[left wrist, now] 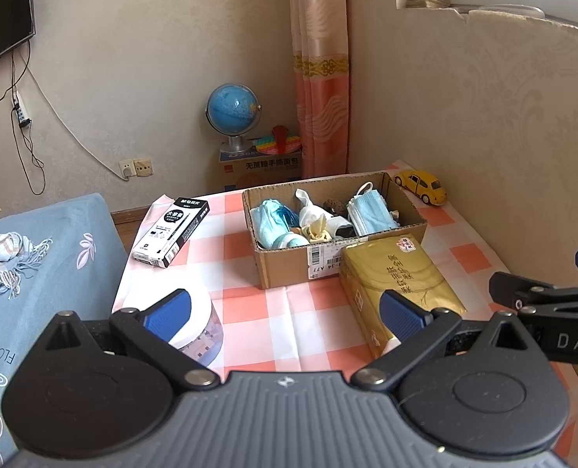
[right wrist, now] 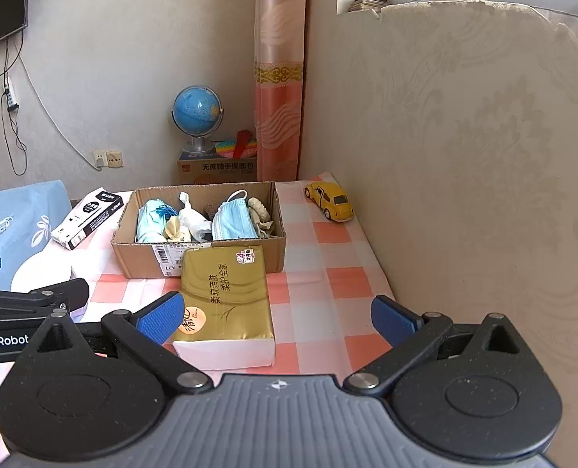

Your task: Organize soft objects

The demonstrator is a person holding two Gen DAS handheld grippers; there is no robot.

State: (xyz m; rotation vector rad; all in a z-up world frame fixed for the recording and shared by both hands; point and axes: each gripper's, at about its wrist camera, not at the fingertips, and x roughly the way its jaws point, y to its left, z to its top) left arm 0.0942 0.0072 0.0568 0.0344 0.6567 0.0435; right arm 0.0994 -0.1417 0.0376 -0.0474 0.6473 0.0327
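While both claws hang spread and empty over the near edge of the checked table [right wrist: 339, 230], the writing is what reads best. The right claw [right wrist: 277, 318] shows in the left view as a black arm lettered "DAS", cut off by the frame; the left claw [left wrist: 285, 314] shows in the right view with "GenRobot" on its side. A gold tissue pack [right wrist: 224, 296] lies on the table between the right claw's fingers but untouched, its long axis running away from the camera toward the cardboard box [right wrist: 140, 261], whose front wall its far end meets. Its Chinese lettering cannot be read surely, and the shipping label on the box is half hidden behind the pack, with only "A17" or similar legible.

Inside the box sit the soft things: a blue face mask [right wrist: 232, 220] at the right, a blue bundle [right wrist: 152, 222] at the left, and white and cream cloth pieces [right wrist: 191, 220] between, tangled and hard to tell apart. A black pen box [left wrist: 171, 232] lies left of the cardboard box, pointing diagonally, its print too small to read. A yellow toy car [right wrist: 329, 201] stands at the far right corner. A scarf [left wrist: 4, 259] lies crumpled on the blue bed cover, which bears the word "FLOWERS".
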